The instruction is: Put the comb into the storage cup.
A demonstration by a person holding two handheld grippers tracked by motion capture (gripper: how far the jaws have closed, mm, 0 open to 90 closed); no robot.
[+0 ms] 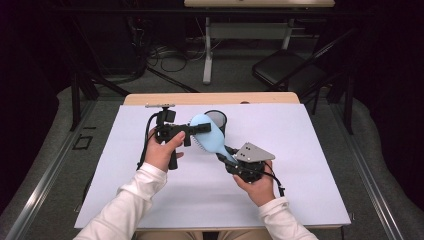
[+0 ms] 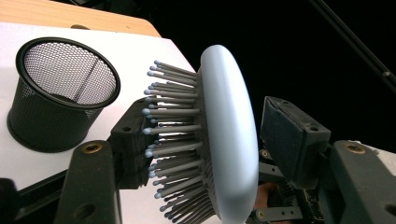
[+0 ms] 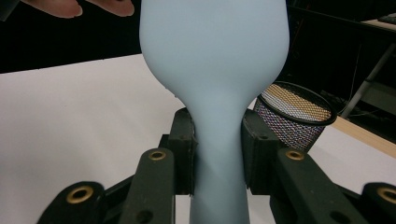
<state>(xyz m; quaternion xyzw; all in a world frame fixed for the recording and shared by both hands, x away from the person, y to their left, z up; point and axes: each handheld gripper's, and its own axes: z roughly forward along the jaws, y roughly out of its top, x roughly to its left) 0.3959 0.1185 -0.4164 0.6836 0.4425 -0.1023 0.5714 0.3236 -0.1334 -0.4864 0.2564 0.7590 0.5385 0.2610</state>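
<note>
I have the light blue hairbrush (image 1: pixel 209 133) up off the white tabletop (image 1: pixel 150 200), held between my two grippers just in front of the black mesh cup (image 1: pixel 218 119).

My right gripper (image 3: pixel 218 151) is clamped on the brush's handle: in the right gripper view both fingers (image 3: pixel 183 149) press flat against the narrow neck of the handle from either side, with the wide back of the head rising above them. In the high view that gripper (image 1: pixel 231 159) sits low and to the right of the brush, its grey three-cornered plate on top.

My left gripper (image 2: pixel 205 140) has the head of the brush between its fingers. They stand partly apart. One finger (image 2: pixel 133 140) is in among the bristle tips; the other (image 2: pixel 289 135) stands just beside the smooth rounded back, with a dark gap showing between them, so I don't read it as a firm clamp. In the high view this gripper (image 1: pixel 196 128) comes in level from the left, reaching the top of the brush head.

The mesh cup stands upright on the tabletop.
</note>
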